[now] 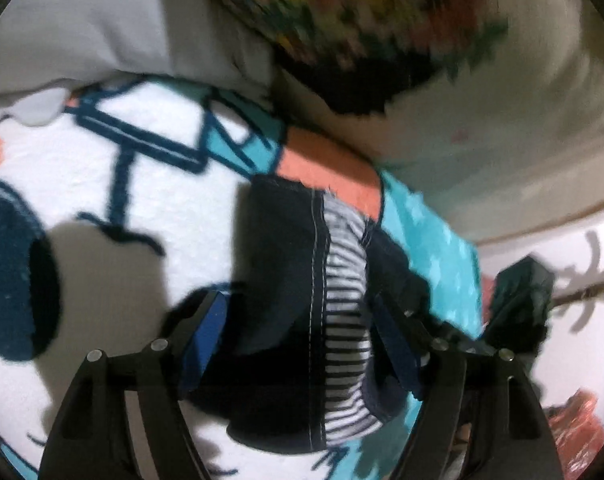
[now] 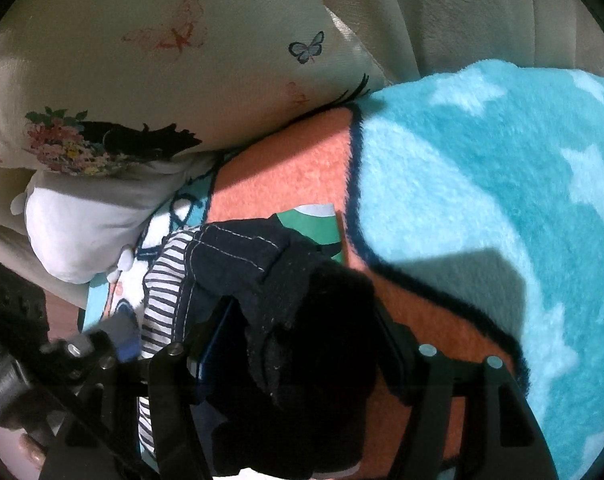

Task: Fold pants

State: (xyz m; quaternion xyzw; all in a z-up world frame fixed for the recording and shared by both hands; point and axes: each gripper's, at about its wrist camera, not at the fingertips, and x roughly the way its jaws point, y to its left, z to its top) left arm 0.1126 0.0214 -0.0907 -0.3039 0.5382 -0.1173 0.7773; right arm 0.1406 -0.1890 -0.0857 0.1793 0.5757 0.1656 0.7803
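The dark navy pants (image 1: pixel 277 248) with a black-and-white striped waistband lining (image 1: pixel 344 280) lie bunched on a fleece blanket (image 1: pixel 173 208). My left gripper (image 1: pixel 297 312) straddles the waist end, its blue pads (image 1: pixel 205 328) standing wide on either side of the cloth; I read it as open. In the right wrist view the pants (image 2: pixel 229 248) pile up in a dark heap between the fingers of my right gripper (image 2: pixel 302 312), which also stands wide and open. The left gripper's body (image 2: pixel 61 352) shows at lower left there.
The blanket (image 2: pixel 482 200) is white, orange and turquoise with stars. A butterfly-print pillow (image 2: pixel 161 80) and a white pillow (image 2: pixel 85 224) press against its far edge. A green printed patch (image 2: pixel 314 224) shows beyond the pants. Beige upholstery (image 2: pixel 462 8) rises behind.
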